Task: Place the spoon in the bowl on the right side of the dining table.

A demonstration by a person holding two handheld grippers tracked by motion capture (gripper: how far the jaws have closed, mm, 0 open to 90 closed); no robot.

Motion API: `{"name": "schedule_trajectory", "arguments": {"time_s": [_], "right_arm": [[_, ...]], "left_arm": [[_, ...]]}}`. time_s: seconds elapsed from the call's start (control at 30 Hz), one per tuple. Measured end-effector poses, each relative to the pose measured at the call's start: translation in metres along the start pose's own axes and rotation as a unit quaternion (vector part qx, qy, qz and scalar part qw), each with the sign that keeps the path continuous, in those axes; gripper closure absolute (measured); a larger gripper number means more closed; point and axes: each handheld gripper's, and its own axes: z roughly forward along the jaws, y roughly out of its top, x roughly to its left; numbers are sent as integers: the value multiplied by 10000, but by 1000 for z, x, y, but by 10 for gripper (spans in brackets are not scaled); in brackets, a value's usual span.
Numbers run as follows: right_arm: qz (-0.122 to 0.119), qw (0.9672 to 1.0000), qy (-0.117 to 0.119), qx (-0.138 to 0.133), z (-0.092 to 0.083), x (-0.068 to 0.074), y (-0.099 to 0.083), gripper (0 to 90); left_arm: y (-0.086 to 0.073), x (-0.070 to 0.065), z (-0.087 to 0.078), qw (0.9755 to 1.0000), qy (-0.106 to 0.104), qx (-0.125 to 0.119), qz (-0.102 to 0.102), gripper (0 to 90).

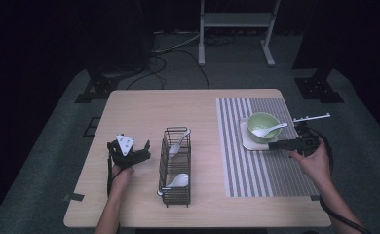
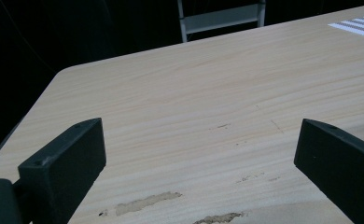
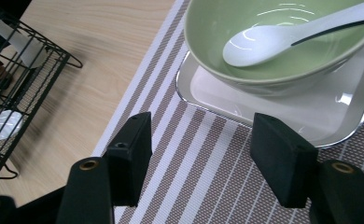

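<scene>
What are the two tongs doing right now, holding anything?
Left tongs: open, empty, over bare table.
Right tongs: open, empty, over the mat beside the bowl.

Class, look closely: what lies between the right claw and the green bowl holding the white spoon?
In the right gripper view, striped placemat and the white tray's near rim lie between the right claw and green bowl.

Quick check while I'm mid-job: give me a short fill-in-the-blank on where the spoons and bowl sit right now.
1. The green bowl stands on a white ____.
2. A white spoon lies inside the ____.
3. The wire basket holds ____ spoons.
4. Between the fingers of the right gripper lies only the striped ____.

Missing words: tray; bowl; two; placemat
</scene>
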Motion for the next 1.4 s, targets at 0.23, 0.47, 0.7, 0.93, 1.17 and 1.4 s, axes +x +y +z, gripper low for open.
{"name": "schedule_trajectory", "arguments": {"time_s": [0.23, 0.47, 0.7, 0.93, 1.17, 1.4], "right_arm": [[-85, 9999, 72, 13, 1, 8, -3, 367], [-212, 9997, 85, 85, 6, 15, -6, 366], [-338, 9993, 114, 144, 9, 24, -8, 366], [-443, 9987, 188, 191, 13, 31, -14, 366], [-569, 9979, 215, 228, 17, 39, -18, 366], [-644, 9973, 243, 256, 21, 44, -23, 366]], "left_arm": [[0, 0, 0, 10000, 2, 0, 5, 12], [0, 0, 0, 10000, 0, 3, 6, 11], [0, 0, 0, 10000, 2, 5, 8, 11], [0, 0, 0, 10000, 1, 8, 3, 12], [0, 0, 0, 10000, 0, -4, 7, 11], [0, 0, 0, 10000, -1, -4, 7, 11]]}}
